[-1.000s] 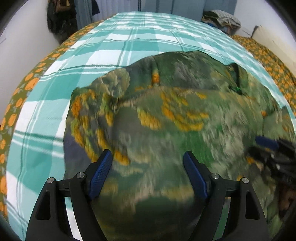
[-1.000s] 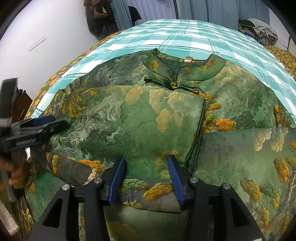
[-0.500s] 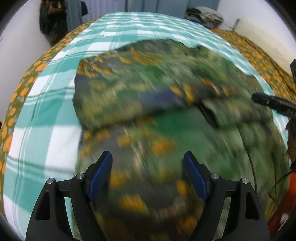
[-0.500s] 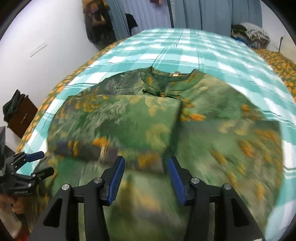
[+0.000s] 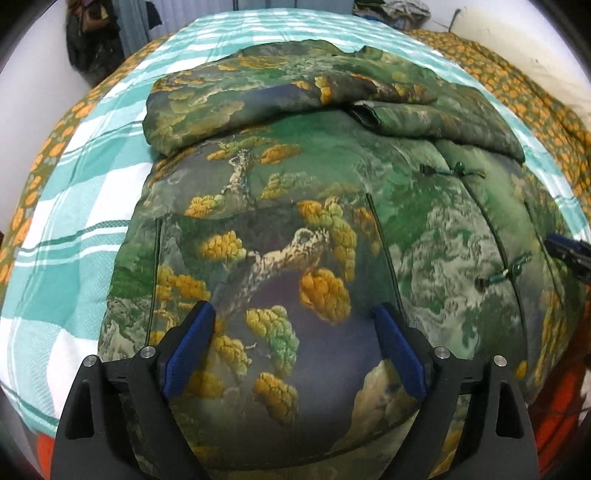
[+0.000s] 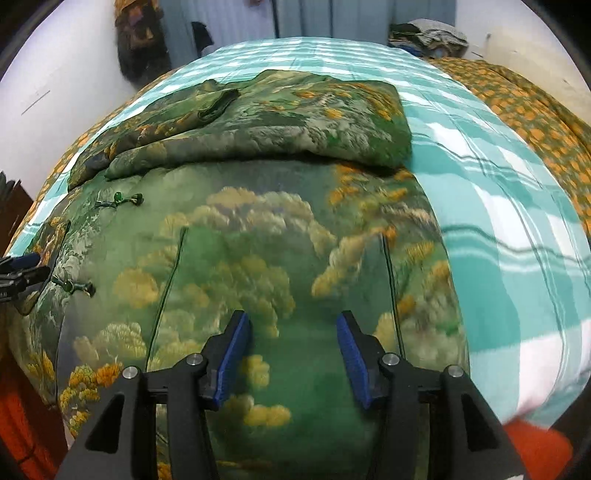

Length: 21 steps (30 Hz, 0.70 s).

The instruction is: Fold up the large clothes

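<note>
A large green garment (image 5: 303, 206) printed with orange and yellow trees lies flat on the bed, frog buttons (image 5: 502, 273) running down its front. Both sleeves (image 6: 277, 122) are folded across its upper part, near the far end. My left gripper (image 5: 291, 310) hovers over the garment's lower left part; its jaws are opening and hold nothing. My right gripper (image 6: 292, 317) hangs open over the lower right part (image 6: 258, 240), its blue pads (image 6: 351, 350) clear of the cloth. Each gripper shows at the edge of the other's view: the right gripper (image 5: 565, 254) and the left gripper (image 6: 22, 269).
The bed carries a teal and white checked blanket (image 5: 74, 206) over an orange-flowered cover (image 6: 535, 122). A heap of clothes (image 6: 428, 35) lies at the far end, dark bags (image 5: 92, 48) hang on the left wall, and something orange-red (image 6: 535, 446) lies at the near edge.
Both grippers have drawn back from the folded sleeves and collar toward the garment's near lower part. The left jaws stand wider than before. The sleeves stay folded.
</note>
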Motion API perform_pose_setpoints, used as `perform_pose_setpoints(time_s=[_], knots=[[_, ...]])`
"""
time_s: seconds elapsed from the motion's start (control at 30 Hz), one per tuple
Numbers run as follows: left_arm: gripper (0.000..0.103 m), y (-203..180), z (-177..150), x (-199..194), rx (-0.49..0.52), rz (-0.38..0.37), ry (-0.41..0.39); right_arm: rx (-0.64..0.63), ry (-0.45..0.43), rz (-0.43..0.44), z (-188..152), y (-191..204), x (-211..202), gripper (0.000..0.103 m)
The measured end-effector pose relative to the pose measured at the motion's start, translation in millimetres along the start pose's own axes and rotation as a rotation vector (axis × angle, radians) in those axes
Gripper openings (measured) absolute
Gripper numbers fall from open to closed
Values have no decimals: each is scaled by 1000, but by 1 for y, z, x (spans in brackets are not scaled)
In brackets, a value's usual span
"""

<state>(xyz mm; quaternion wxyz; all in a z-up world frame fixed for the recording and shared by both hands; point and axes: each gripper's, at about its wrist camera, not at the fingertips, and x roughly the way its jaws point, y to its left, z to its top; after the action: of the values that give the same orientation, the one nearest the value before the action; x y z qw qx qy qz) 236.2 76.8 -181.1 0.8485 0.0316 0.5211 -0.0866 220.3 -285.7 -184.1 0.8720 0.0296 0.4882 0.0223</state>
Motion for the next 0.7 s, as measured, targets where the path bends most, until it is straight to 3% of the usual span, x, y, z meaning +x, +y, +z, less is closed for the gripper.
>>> perform_pose_setpoints(time_s=[0.7], knots=[[96,5,-10,4,-11,-6,-32,-3,-15,18,-1,-2,6,54]])
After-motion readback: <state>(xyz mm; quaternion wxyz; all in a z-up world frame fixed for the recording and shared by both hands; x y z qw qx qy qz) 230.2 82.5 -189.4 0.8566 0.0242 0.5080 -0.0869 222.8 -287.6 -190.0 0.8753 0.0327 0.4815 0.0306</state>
